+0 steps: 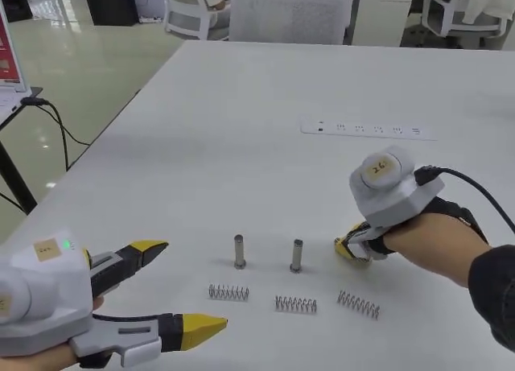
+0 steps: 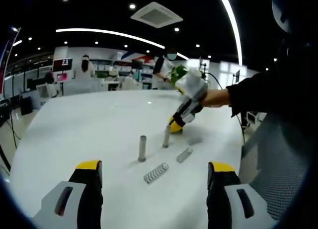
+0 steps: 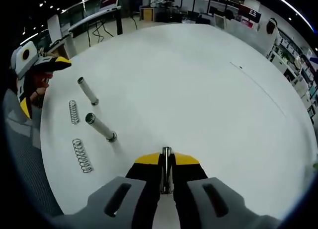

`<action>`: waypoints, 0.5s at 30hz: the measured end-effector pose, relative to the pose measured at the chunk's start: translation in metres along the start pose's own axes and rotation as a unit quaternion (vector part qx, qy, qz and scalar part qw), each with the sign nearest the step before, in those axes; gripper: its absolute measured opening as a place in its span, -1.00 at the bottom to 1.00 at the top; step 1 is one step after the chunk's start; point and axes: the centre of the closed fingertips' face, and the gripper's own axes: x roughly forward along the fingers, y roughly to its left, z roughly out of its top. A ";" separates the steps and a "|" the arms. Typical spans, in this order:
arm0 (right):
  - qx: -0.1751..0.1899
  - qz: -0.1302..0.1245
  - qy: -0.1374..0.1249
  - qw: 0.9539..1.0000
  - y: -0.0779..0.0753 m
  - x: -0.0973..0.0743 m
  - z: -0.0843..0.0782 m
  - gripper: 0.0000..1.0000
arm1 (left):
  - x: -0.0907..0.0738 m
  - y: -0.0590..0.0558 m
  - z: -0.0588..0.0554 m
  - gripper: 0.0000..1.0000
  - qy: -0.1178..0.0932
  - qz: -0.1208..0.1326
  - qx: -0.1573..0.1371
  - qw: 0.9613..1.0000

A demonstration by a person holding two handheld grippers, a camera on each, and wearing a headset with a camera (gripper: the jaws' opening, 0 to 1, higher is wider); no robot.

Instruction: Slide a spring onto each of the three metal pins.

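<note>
Our right tongs [image 3: 166, 160] clamp the third pin [image 3: 166, 177] at 3 o'clock.
Left tongs [image 1: 193, 285] gape empty at 7 o'clock; springs [image 1: 296, 304] lie on the table [image 1: 282, 89] at 6, by two standing pins [image 1: 239, 251]. Released crooked, that pin could topple.

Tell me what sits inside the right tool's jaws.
A metal pin, clamped between the yellow tips of the right tool. Its rear end is hidden between the jaws.

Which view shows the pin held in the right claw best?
The right gripper view: the pin sits clamped between the right claw's yellow tips, seen close. In the head view the hand and claw cover it; in the left gripper view the claw's tips hide it.
</note>
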 end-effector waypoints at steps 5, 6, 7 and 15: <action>0.022 0.002 -0.001 1.000 0.002 -0.003 -0.001 -0.90 | 0.000 -0.001 0.001 0.68 0.000 0.000 0.000 1.000; 0.021 0.006 -0.004 1.000 0.003 -0.005 0.001 -0.90 | 0.000 -0.001 0.002 0.68 -0.001 0.000 0.001 1.000; 0.021 0.006 -0.006 1.000 0.004 -0.008 0.002 -0.90 | 0.000 -0.001 0.001 0.68 0.000 0.000 0.001 1.000; 0.014 0.005 -0.019 1.000 0.011 -0.027 0.006 -0.90 | -0.002 -0.002 0.003 0.68 -0.003 0.000 0.002 1.000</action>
